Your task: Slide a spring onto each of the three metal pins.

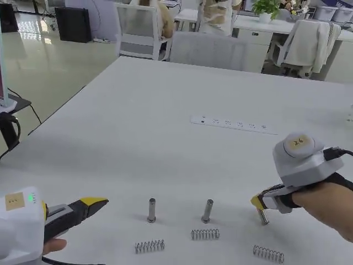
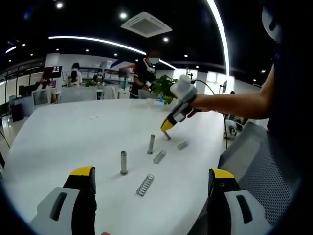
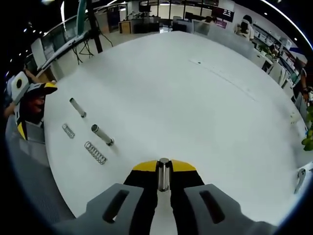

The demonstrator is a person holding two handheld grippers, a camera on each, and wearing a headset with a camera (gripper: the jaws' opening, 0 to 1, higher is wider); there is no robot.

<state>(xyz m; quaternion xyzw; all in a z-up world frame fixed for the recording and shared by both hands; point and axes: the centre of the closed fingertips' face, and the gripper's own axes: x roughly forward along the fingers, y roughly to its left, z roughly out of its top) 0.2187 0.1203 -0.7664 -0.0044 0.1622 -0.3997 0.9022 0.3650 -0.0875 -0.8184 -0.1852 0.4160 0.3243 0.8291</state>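
Two metal pins stand upright on the white table (image 1: 165,127), the left pin (image 1: 151,210) (image 2: 123,162) and the middle pin (image 1: 207,211) (image 2: 151,144). My right gripper (image 1: 257,202) (image 3: 164,165) is shut on the third pin (image 1: 264,216) (image 3: 164,175), tilted, its lower end near the tabletop. Three springs lie flat in front of the pins: the left spring (image 1: 149,246), the middle spring (image 1: 205,234) and the right spring (image 1: 268,254). My left gripper (image 1: 102,203) (image 2: 152,172) hovers open and empty, left of the pins.
A white power strip (image 1: 234,124) lies mid-table, beyond the pins. Office chairs (image 1: 209,49) line the far edge, with people and desks behind. The near table edge runs just below the springs.
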